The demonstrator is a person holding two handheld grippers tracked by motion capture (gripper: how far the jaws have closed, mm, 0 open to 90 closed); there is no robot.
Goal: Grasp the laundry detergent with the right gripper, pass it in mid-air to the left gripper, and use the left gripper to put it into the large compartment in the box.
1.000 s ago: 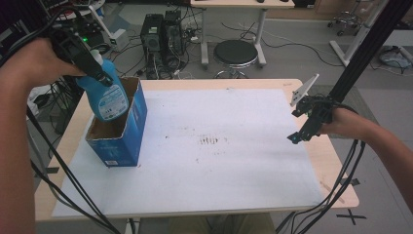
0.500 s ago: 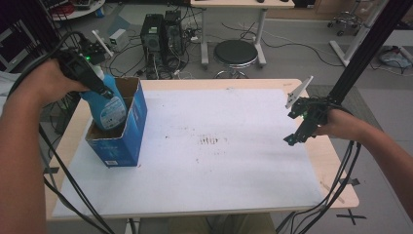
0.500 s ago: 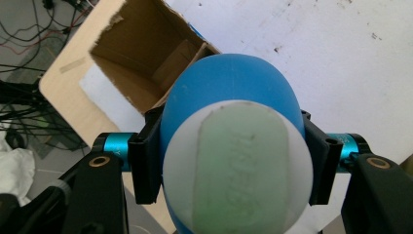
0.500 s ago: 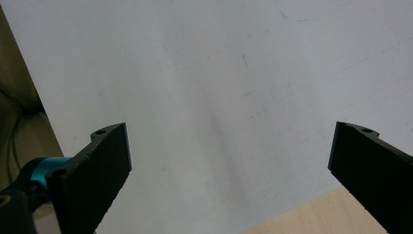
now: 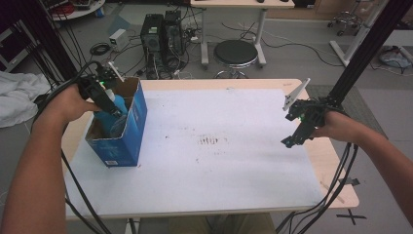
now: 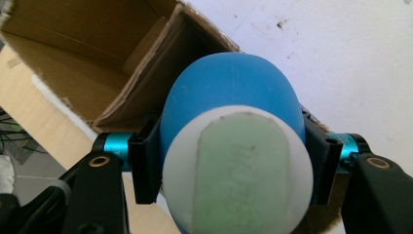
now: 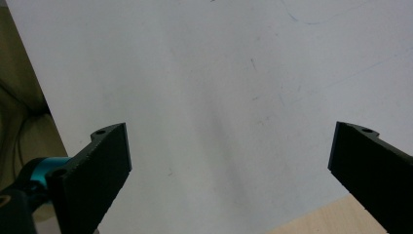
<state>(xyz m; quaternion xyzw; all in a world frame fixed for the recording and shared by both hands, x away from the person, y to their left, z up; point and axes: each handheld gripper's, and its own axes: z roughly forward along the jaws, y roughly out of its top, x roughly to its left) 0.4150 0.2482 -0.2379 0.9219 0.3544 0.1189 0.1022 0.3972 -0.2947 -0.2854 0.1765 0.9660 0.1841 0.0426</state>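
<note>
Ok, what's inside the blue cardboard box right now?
The blue bottle, gripped by the left gripper, is partway down inside the blue cardboard box. Bare brown walls show around it. The box floor is hidden by the bottle and the gripper.

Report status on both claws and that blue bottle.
Left claw shut on blue bottle, partly down inside the blue box. Right claw open, nothing in it, over the white mat. Nothing in the way.

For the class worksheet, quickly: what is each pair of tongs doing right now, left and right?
Left tongs: closed on the blue bottle, at the open cardboard box.
Right tongs: open, holding nothing, above the white table cover.
</note>
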